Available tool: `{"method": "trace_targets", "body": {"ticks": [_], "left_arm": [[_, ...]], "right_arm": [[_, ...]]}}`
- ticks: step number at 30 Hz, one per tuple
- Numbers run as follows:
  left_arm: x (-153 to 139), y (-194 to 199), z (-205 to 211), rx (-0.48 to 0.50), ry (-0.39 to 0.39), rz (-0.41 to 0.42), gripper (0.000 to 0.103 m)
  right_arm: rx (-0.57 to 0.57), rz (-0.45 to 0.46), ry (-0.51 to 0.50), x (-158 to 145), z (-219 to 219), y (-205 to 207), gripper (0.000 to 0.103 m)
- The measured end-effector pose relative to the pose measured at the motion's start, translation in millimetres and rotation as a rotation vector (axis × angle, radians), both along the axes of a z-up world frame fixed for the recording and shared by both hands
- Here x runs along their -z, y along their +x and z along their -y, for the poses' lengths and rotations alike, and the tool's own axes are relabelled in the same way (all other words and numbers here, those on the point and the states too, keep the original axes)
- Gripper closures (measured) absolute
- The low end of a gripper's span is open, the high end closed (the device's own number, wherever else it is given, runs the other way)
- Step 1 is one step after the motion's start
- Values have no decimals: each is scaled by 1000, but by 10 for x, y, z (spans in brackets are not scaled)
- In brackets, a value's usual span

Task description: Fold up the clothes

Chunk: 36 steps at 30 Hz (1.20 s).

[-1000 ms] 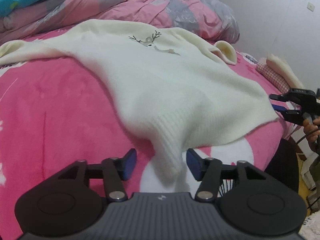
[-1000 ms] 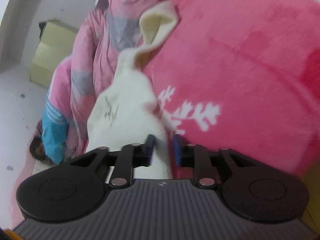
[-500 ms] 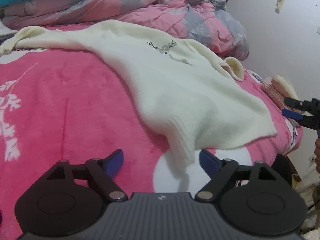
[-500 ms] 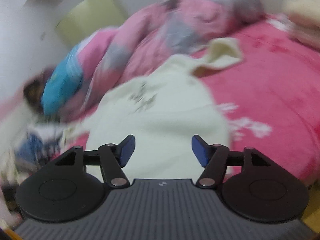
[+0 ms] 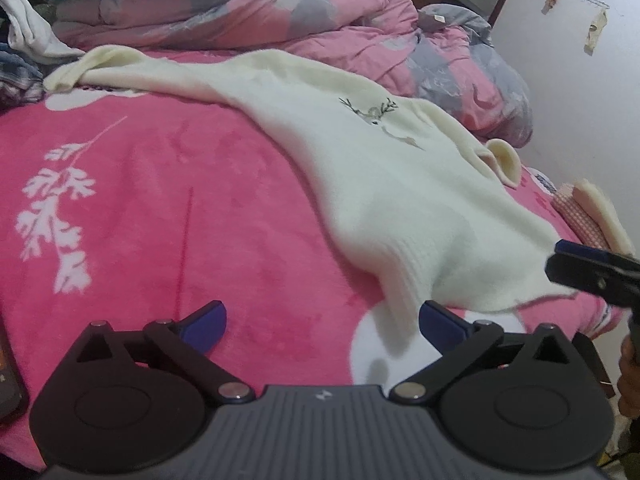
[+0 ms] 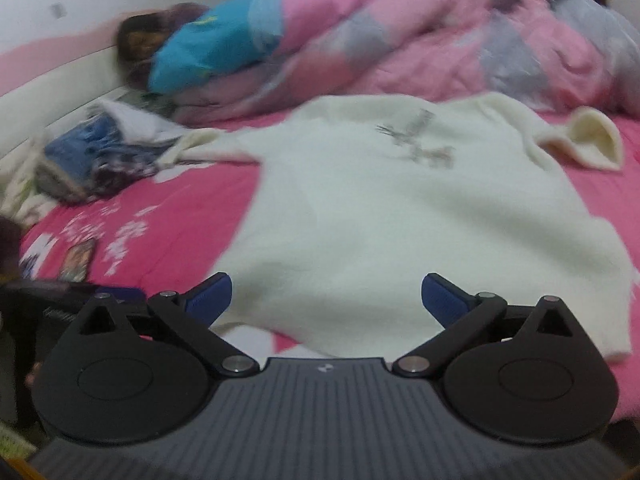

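My left tongs stand with jaws opening, blue pads wide apart. A narrow ribbed corner of the cream sweater trails down between the pads, but neither pad presses on it; nothing is clamped.

My right tongs also have jaws opening, pads wide apart. The sweater's lower edge lies below and between the pads in the right wrist view, with no contact that I can see. That view is blurred.

The sweater lies spread front-up on the bed, on the pink blanket with its white leaf print. The deer motif faces up on the chest. 1 sleeve stretches to the far left; the other cuff sits curled near the right edge of the bed. The hem is toward me, its corner bunched near the left tongs.

Behind the sweater, a pink and grey quilt is heaped along the far side, with a blue patch on top. In the left wrist view the right tongs enter from the right edge, just beside the sweater's hem corner. Folded cream and checked fabric rests at the bed's right edge.
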<state>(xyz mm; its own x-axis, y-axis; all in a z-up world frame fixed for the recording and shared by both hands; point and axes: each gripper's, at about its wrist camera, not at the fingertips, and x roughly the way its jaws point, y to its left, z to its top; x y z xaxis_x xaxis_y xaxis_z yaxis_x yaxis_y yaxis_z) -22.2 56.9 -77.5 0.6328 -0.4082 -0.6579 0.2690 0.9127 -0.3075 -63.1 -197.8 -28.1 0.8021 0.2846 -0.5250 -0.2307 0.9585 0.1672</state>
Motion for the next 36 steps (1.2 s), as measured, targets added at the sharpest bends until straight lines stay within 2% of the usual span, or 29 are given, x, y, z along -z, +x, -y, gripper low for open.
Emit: {"method": "trace_targets", "body": {"ticks": [3, 8, 12, 15, 16, 18, 20, 21, 22, 23, 26, 29, 33, 36], "left_arm": [[14, 25, -22, -8, -15, -3, 0], [13, 75, -113, -42, -65, -6, 0], [-41, 81, -141, -69, -59, 24, 1], [-72, 98, -152, -77, -75, 37, 4], [-75, 115, -147, -72, -80, 32, 5], [-74, 154, -125, -57, -85, 19, 10], [-67, 181, -96, -48, -84, 18, 11], [-59, 197, -93, -46, -93, 19, 12], [-49, 214, -92, -45, -104, 19, 12], [-40, 231, -92, -44, -115, 20, 13], [10, 305, -119, -41, -175, -6, 20], [64, 395, -148, -43, -245, -33, 24], [132, 595, -154, -49, -365, -72, 32], [179, 782, -141, -56, -480, -101, 33]], "right_arm": [[-67, 75, -77, -11, -190, -77, 1], [-180, 94, -174, 44, -542, -24, 2], [-278, 150, -353, 216, -921, -19, 7], [-304, 177, -516, 393, -1137, 40, 18], [-296, 180, -568, 453, -1193, 78, 26], [-273, 174, -577, 474, -1176, 135, 38], [-250, 168, -575, 485, -1145, 191, 66], [-238, 164, -575, 490, -1129, 218, 74], [-220, 159, -543, 455, -1068, 235, 90], [-200, 154, -503, 409, -996, 249, 90], [-127, 130, -295, 207, -637, 321, 90], [-29, 77, 44, 57, -63, 470, 91], [67, -4, 384, 184, 564, 662, 91], [83, -41, 531, 334, 769, 706, 91]]}}
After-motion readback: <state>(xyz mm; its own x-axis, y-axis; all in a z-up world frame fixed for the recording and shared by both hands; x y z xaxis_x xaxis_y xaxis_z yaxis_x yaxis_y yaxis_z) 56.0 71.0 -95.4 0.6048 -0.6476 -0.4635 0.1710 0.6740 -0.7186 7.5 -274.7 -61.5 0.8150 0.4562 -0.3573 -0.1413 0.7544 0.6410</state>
